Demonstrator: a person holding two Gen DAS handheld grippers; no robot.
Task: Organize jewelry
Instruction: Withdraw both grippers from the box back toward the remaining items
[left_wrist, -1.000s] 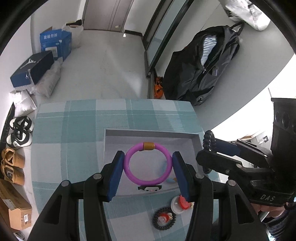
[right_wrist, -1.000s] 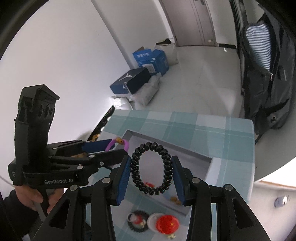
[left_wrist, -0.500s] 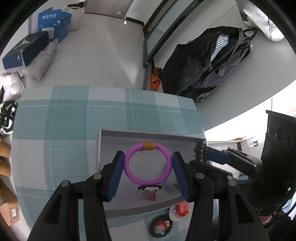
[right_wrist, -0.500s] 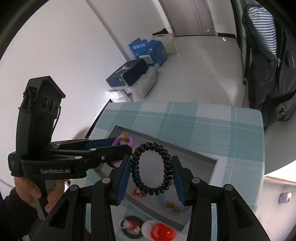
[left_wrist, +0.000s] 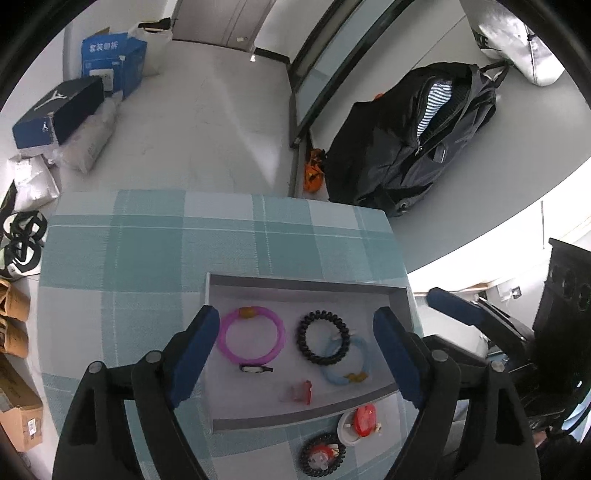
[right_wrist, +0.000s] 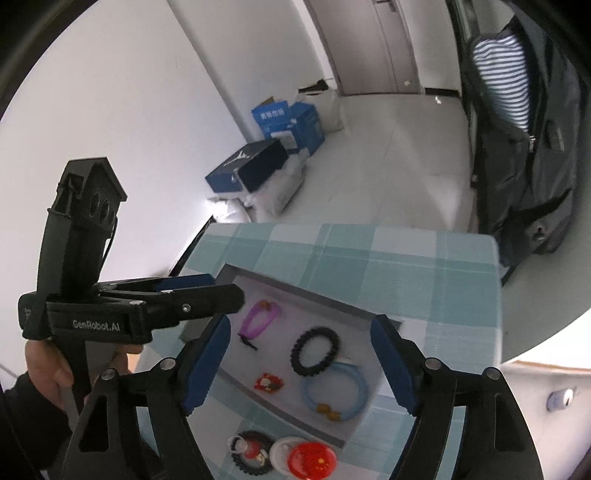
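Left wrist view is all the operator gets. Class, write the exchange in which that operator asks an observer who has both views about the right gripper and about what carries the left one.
Operator: I see only one side of the right gripper. Is it holding the black bracelet?
Observer: No. Its jaws are opening with nothing pinched between them, and the bracelet lies flat in the tray.
Operator: What carries the left gripper?
Observer: A hand in a dark sleeve grips its handle. Its jaws are opening too, with nothing between the pads.
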